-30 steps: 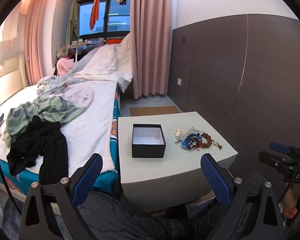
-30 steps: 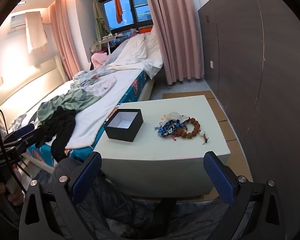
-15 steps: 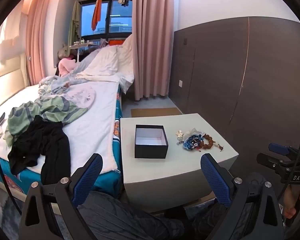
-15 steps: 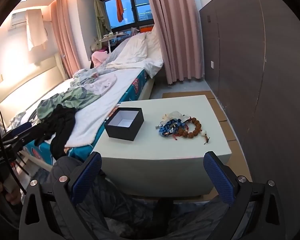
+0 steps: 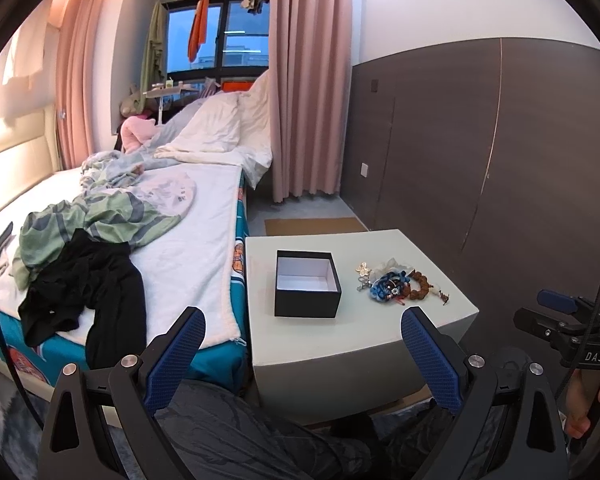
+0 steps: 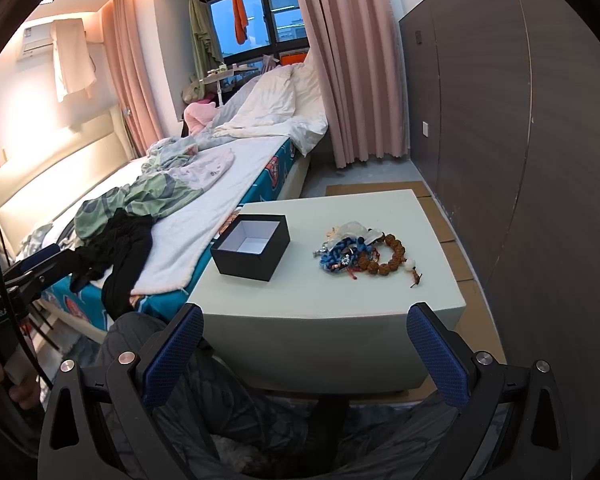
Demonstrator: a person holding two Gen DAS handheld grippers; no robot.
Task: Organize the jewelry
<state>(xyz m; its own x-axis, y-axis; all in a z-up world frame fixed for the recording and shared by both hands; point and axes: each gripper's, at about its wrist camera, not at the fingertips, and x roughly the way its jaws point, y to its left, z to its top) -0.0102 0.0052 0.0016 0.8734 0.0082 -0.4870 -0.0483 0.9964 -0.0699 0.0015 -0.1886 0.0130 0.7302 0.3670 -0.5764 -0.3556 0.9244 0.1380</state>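
A black box (image 5: pixel 307 284) (image 6: pixel 251 247) with a white inside stands open and empty on the pale low table (image 5: pixel 380 332) (image 6: pixel 328 300). To its right lies a jewelry pile: a blue corded bracelet (image 5: pixel 386 288) (image 6: pixel 338 254), a brown bead bracelet (image 5: pixel 420 285) (image 6: pixel 390 256) and small silver pieces (image 5: pixel 364 270). My left gripper (image 5: pixel 300 328) is open, held well short of the table's near edge. My right gripper (image 6: pixel 306 328) is open too, just before the near edge. Neither holds anything.
A bed (image 5: pixel 180 248) with a heap of black clothes (image 5: pixel 84 280) runs along the table's left side. A dark panelled wall (image 6: pixel 520 160) stands close on the right. The person's knees in dark trousers (image 6: pixel 260 420) are below the grippers. Pink curtains (image 5: pixel 308 80) hang behind.
Both grippers have drifted slightly, so the table and box sit a little lower and closer in view. Nothing on the table has moved and both grippers stay open.
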